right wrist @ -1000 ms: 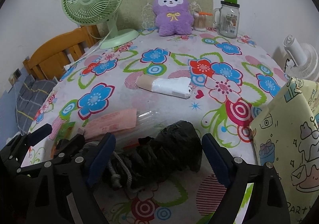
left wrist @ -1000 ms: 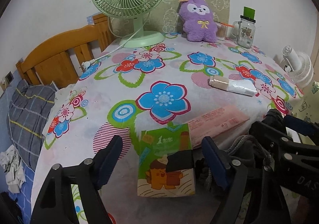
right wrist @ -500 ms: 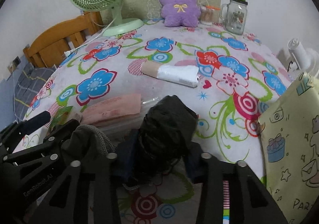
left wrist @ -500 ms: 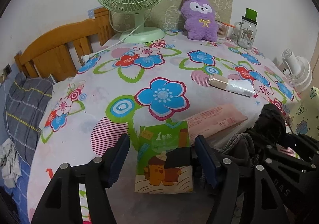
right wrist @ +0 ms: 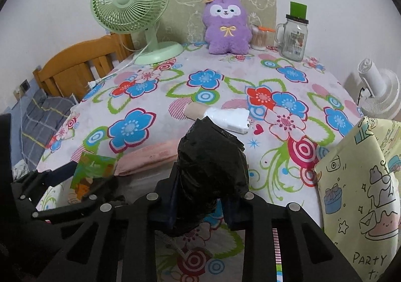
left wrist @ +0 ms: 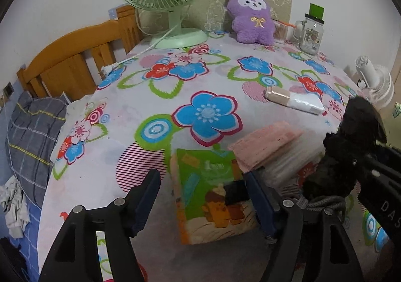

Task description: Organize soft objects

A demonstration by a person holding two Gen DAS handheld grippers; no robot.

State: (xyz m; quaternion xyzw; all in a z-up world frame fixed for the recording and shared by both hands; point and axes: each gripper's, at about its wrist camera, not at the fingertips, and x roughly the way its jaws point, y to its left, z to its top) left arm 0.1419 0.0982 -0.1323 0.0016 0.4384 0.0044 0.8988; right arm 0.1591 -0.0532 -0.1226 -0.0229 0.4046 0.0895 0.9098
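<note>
My right gripper is shut on a black crumpled bundle and holds it above the flowered tablecloth; the bundle also shows in the left wrist view. My left gripper is open, its fingers on either side of a green tissue pack lying on the table. A pink packet lies just right of the pack. A beige and white roll lies mid-table. A purple plush toy sits upright at the back.
A green desk fan stands at the back left, its cord trailing off the table. A glass jar and a cotton swab cup stand back right. A yellow party gift bag stands at right. A white fan is beyond the right table edge, a wooden headboard at left.
My right gripper has closed on the black bundle and lifted it off the table. My left gripper has moved forward around the green tissue pack and narrowed slightly.
</note>
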